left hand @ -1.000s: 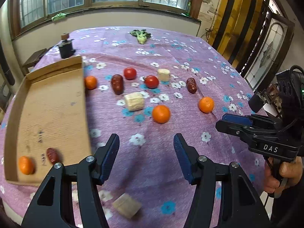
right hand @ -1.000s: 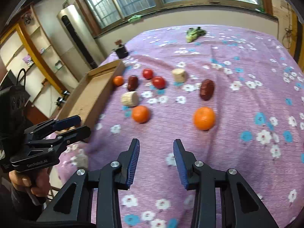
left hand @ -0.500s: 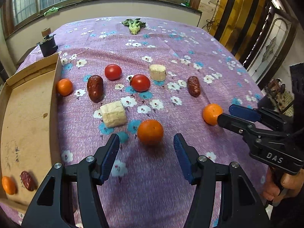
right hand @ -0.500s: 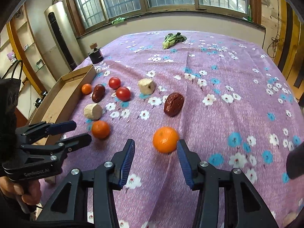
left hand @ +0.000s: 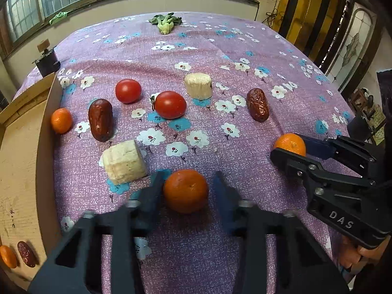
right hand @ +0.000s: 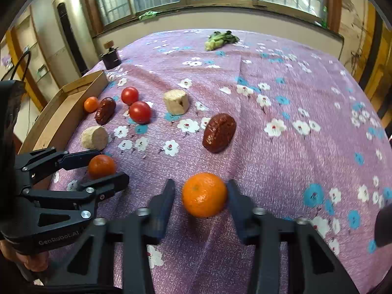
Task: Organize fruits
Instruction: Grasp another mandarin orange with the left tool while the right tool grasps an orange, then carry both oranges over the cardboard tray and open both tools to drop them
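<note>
My left gripper (left hand: 187, 192) is open with an orange (left hand: 185, 191) sitting on the cloth between its fingers; it also shows in the right wrist view (right hand: 101, 166). My right gripper (right hand: 201, 198) is open around a second orange (right hand: 204, 194), whose right side touches the right finger; this orange also shows in the left wrist view (left hand: 290, 144). A third orange (left hand: 61, 120), two tomatoes (left hand: 170, 104), two red dates (left hand: 100, 119) and two pale cut blocks (left hand: 123, 161) lie on the purple floral tablecloth (left hand: 220, 56).
A cardboard tray (left hand: 22, 161) at the left holds an orange (left hand: 7, 256) and a date (left hand: 26, 257). A green vegetable (left hand: 165, 23) lies at the table's far edge. A small dark bottle (left hand: 46, 60) stands behind the tray.
Both grippers have moved forward over the table. Each orange now sits between a gripper's fingers instead of ahead of them. Both stay open.
</note>
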`<state>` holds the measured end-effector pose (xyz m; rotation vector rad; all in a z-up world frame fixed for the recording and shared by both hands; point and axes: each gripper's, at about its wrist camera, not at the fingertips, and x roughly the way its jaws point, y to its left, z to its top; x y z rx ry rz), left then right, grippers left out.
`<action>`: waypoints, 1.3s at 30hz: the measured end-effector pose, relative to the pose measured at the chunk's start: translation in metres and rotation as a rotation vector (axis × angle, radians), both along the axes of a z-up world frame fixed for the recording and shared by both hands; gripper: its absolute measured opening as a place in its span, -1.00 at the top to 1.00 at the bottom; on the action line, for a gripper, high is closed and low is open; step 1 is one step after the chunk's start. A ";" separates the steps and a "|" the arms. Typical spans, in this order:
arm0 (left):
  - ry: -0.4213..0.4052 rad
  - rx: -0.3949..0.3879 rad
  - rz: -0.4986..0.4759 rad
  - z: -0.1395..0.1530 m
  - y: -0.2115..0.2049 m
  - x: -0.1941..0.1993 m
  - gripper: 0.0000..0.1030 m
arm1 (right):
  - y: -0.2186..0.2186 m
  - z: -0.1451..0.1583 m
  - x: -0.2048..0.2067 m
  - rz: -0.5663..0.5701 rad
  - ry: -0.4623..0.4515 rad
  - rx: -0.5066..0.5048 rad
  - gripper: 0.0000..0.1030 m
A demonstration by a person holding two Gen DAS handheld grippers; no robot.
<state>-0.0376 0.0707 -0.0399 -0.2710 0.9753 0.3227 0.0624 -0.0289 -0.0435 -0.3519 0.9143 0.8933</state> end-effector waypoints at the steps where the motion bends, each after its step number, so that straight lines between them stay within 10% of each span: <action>1: -0.004 -0.013 -0.003 0.001 0.001 -0.001 0.40 | -0.002 0.001 0.000 0.001 0.017 0.015 0.30; 39: -0.147 0.079 0.186 0.054 0.045 -0.126 0.40 | 0.033 0.055 -0.108 0.230 0.031 0.134 0.31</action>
